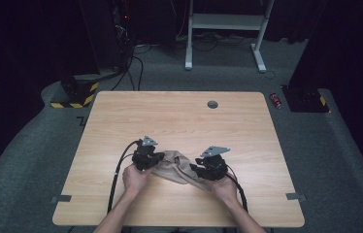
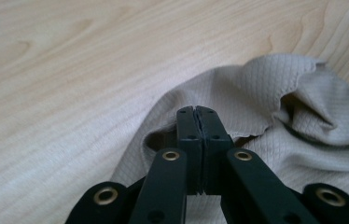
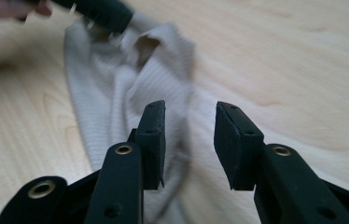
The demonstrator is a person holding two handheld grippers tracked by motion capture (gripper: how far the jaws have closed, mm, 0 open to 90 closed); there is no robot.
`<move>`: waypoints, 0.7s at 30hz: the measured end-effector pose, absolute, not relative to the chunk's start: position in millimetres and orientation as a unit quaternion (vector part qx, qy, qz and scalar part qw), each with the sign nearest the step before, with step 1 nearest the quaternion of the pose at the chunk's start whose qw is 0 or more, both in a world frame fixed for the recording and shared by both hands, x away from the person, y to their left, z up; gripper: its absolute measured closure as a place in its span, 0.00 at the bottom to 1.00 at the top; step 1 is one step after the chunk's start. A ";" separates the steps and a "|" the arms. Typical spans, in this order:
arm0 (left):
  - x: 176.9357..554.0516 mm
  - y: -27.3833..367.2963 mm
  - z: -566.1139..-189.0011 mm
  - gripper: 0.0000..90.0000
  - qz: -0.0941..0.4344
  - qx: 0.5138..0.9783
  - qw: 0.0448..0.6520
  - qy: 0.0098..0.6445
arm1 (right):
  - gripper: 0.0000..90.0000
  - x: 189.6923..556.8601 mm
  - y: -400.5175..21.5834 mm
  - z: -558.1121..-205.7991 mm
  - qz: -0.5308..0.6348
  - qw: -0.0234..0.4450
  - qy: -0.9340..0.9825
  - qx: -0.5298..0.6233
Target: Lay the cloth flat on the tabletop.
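- Near the table's [image 1: 121, 116] front edge, a soft, light cloth [image 1: 177, 165] lies bunched.
- An edge fold is pinched by the left gripper [image 2: 196, 112], jaws closed.
- The right gripper [image 3: 189, 126] is held parted, gripping nothing; a free edge is best taken.

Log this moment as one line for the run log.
left gripper: shut on beige cloth | right gripper: open over cloth | table: cloth crumpled

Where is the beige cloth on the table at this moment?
In the high view the beige cloth lies crumpled near the table's front edge, between the left gripper and the right gripper.
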State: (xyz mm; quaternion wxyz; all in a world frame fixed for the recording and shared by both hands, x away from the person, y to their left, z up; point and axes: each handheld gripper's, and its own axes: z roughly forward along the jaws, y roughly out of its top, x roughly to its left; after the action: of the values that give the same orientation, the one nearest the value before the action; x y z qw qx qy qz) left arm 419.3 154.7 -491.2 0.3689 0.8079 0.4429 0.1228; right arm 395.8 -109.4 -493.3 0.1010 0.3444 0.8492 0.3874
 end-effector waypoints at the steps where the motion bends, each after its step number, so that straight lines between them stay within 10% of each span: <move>1: 420.5 154.5 -487.7 0.99 0.126 0.807 0.370 0.442 | 0.79 395.7 -106.8 -495.8 0.383 0.096 0.853 0.341; 5: 424.3 155.0 -476.8 0.99 0.139 0.807 0.373 0.436 | 0.98 394.2 -102.0 -497.2 0.377 0.107 0.862 0.322; 21: 468.9 158.5 -485.6 0.86 0.147 0.775 0.363 0.496 | 0.93 457.9 -110.7 -490.8 0.310 0.190 0.840 0.402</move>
State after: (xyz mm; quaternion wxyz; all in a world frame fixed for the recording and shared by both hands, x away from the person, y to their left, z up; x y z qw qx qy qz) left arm 468.9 158.5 -485.6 0.3625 0.7754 0.4957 0.1473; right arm 457.9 -110.7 -490.8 0.1905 0.4016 0.8403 0.3103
